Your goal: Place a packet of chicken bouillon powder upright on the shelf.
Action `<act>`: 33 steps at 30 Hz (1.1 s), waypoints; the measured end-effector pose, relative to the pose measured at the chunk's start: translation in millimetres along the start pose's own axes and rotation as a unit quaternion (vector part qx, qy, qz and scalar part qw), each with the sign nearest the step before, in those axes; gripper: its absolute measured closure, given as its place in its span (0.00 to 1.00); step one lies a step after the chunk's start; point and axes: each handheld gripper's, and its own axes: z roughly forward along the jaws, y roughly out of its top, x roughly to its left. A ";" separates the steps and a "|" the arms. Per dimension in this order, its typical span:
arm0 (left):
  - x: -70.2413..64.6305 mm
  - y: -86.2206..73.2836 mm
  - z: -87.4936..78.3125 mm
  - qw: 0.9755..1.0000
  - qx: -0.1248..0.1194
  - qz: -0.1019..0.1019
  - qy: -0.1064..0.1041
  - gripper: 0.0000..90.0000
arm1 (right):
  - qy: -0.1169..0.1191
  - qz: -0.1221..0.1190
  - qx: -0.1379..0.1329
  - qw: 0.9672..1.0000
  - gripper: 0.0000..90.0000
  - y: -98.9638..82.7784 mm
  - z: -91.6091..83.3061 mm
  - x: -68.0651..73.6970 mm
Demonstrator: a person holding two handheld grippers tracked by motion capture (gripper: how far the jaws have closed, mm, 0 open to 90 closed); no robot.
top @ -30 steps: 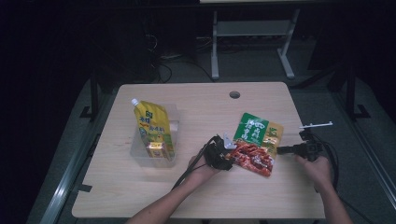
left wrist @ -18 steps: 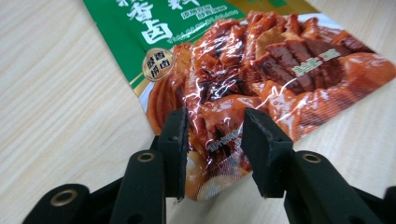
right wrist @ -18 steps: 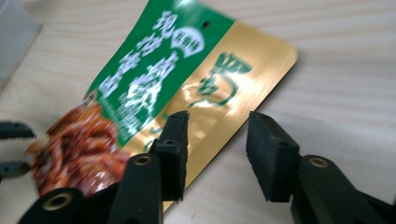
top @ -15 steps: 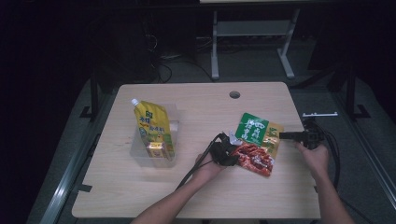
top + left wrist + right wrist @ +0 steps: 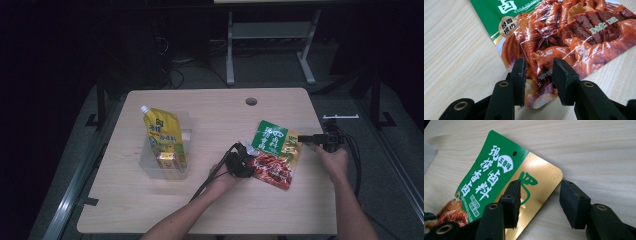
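Snack packet (image 5: pixel 274 155) is pinched at its near-left corner by left gripper (image 5: pixel 539 72); right gripper (image 5: pixel 539 197) is held agape over its far-right gold corner, its jaws just opened.

My right gripper (image 5: pixel 539 202) has just been opening its jaws. They stand apart over the gold corner of the green snack bag (image 5: pixel 499 182), which lies flat on the wooden table (image 5: pixel 586 152). Nothing is squeezed between them.

Light wooden table (image 5: pixel 210 210), round cable hole (image 5: pixel 251 101) near far edge. On it: clear plastic bin (image 5: pixel 184 131) at left; green-and-red snack pouch (image 5: pixel 274 140) lying flat at right.
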 end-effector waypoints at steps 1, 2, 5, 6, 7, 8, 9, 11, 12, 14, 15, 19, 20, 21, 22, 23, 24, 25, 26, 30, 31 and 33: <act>0.1 0.0 0.1 1.000 0.000 0.000 0.000 0.70 | 0.002 0.002 -0.001 1.000 0.57 0.2 0.5 -1.2; 0.1 0.1 0.1 1.000 0.000 0.000 0.000 0.70 | 0.004 0.006 -0.002 1.000 0.57 0.6 1.1 -2.0; -0.2 0.3 0.1 1.000 0.001 0.001 0.001 0.70 | 0.016 0.013 -0.005 1.000 0.58 2.0 2.6 -4.2; -0.3 0.3 0.2 1.000 0.002 0.000 0.001 0.69 | 0.017 0.017 -0.004 1.000 0.58 2.3 3.3 -5.0; -0.5 0.3 0.5 1.000 0.000 -0.001 0.001 0.69 | 0.018 0.019 -0.003 1.000 0.58 2.6 3.7 -5.7; -0.4 0.4 0.6 1.000 0.001 0.000 0.000 0.69 | 0.019 0.020 -0.003 1.000 0.59 2.8 4.7 -7.4; -0.4 0.4 0.6 1.000 0.001 0.000 0.000 0.69 | 0.021 0.024 0.000 0.999 0.59 3.2 6.4 -9.6; 0.1 0.4 0.7 1.000 0.002 0.000 0.000 0.69 | 0.024 0.028 0.003 0.999 0.60 3.1 7.8 -10.8; 0.1 0.4 0.7 1.000 0.002 0.000 0.000 0.69 | 0.024 0.028 0.003 0.999 0.60 3.1 7.8 -10.8; 0.2 0.4 0.8 1.000 0.002 0.000 0.000 0.69 | 0.032 0.031 0.009 0.999 0.65 2.4 10.1 -11.7; -0.1 0.4 0.9 1.000 0.001 0.000 0.000 0.69 | 0.039 0.032 0.010 0.999 0.66 2.0 10.8 -12.0; -0.5 0.5 1.2 1.000 -0.001 0.000 0.001 0.69 | 0.061 0.040 0.018 0.997 0.70 0.9 13.3 -11.8; -0.6 0.5 1.2 1.000 0.000 0.001 0.002 0.69 | 0.066 0.040 0.023 0.997 0.72 0.7 14.2 -11.4; -0.7 0.5 1.2 1.000 0.000 0.002 0.002 0.69 | 0.076 0.041 0.029 0.996 0.72 0.3 15.4 -11.0; -0.6 0.4 1.2 1.000 -0.001 0.003 0.002 0.69 | 0.093 0.043 0.035 0.994 0.73 -0.3 17.9 -10.3; -0.5 0.4 1.3 1.000 -0.001 0.002 0.002 0.69 | 0.105 0.046 0.041 0.993 0.73 -0.7 19.7 -9.1; -0.9 0.2 1.4 1.000 -0.001 -0.001 0.000 0.69 | 0.110 0.045 0.044 0.992 0.73 -0.7 20.6 -8.2; -1.0 0.2 1.4 1.000 -0.001 -0.002 0.000 0.69 | 0.112 0.040 0.045 0.992 0.75 -1.2 21.9 -6.9; -0.8 0.2 1.4 1.000 -0.002 -0.001 0.001 0.69 | 0.119 0.037 0.052 0.991 0.76 -1.9 23.7 -5.4; -0.3 0.2 1.4 1.000 -0.002 0.004 0.002 0.69 | 0.124 0.027 0.054 0.990 0.80 -3.0 25.2 0.7; -0.4 0.2 1.5 1.000 -0.003 0.004 0.003 0.69 | 0.122 0.023 0.055 0.991 0.84 -3.3 24.1 1.6; -0.6 -0.1 1.6 1.000 -0.005 0.000 0.003 0.68 | 0.111 0.017 0.054 0.992 0.93 -4.3 22.3 4.4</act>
